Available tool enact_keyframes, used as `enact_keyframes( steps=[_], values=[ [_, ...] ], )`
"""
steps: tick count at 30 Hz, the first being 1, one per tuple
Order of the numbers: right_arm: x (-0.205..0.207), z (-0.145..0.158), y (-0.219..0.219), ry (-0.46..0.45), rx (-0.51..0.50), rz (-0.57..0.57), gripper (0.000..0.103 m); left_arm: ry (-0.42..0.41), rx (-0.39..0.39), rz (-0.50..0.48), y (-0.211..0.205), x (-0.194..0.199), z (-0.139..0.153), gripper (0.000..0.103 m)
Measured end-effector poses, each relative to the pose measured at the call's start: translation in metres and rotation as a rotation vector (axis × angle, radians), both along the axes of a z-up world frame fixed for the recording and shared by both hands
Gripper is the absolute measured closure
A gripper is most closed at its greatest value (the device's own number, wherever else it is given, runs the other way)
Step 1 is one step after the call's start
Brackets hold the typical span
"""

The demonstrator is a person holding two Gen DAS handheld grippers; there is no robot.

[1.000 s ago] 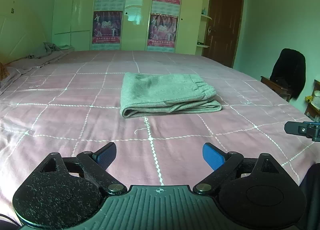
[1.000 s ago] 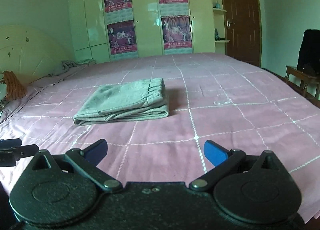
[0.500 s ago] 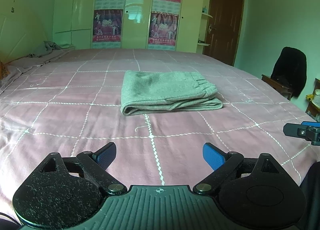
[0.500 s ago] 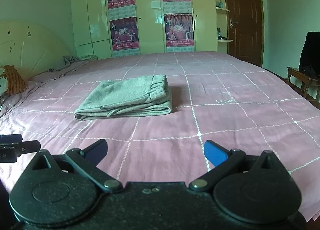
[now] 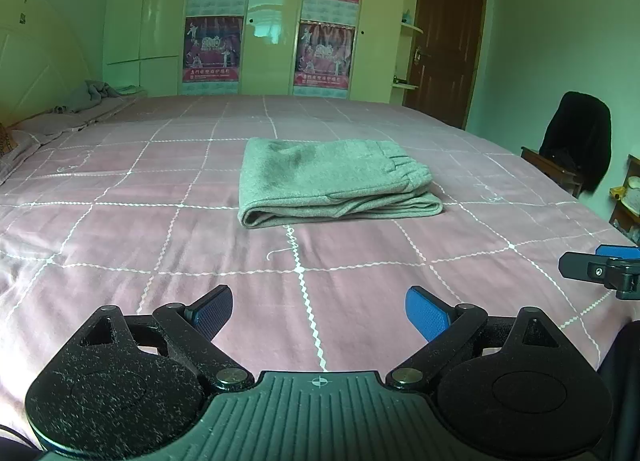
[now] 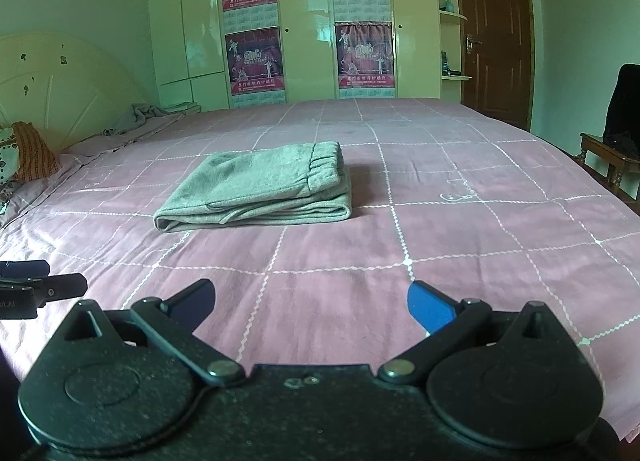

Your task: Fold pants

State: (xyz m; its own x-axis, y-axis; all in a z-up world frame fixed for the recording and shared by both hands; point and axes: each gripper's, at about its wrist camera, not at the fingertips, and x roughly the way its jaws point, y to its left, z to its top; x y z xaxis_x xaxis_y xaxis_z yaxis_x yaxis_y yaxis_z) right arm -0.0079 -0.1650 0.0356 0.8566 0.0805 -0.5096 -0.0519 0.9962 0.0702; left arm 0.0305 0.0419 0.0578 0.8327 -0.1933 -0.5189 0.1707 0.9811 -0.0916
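The grey pants [image 5: 332, 181] lie folded into a flat rectangular stack on the pink checked bed [image 5: 160, 245], elastic waistband at the right end. They also show in the right wrist view [image 6: 260, 193]. My left gripper [image 5: 319, 311] is open and empty, held well short of the pants above the bed's near part. My right gripper [image 6: 311, 305] is open and empty, also well back from the pants. Each gripper's tip shows at the edge of the other's view: the right gripper [image 5: 600, 267], the left gripper [image 6: 36, 281].
A cream headboard [image 6: 60, 81] and pillows [image 6: 28, 153] are at the left. A crumpled grey cloth [image 5: 96, 95] lies at the bed's far left. Wardrobes with posters [image 5: 272, 17] and a brown door [image 5: 444, 49] stand behind. A chair with a black garment [image 5: 576, 145] is at the right.
Both grippers have drawn slightly back and tilted up, so the pants sit a little lower in view. The pants have not moved. Both grippers stay open.
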Motion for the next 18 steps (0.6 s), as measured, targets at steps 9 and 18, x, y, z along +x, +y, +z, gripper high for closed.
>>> enact_keyframes(
  steps=[9, 18],
  values=[
    [-0.0004, -0.0004, 0.0005, 0.002, -0.001, 0.003, 0.000, 0.006, 0.003, -0.002, 0.0006, 0.0000, -0.0029, 0.010],
    [-0.0008, -0.0031, -0.0007, 0.012, 0.002, 0.010, 0.000, 0.015, 0.007, -0.006, 0.0009, 0.0012, -0.0053, 0.010]
  ],
)
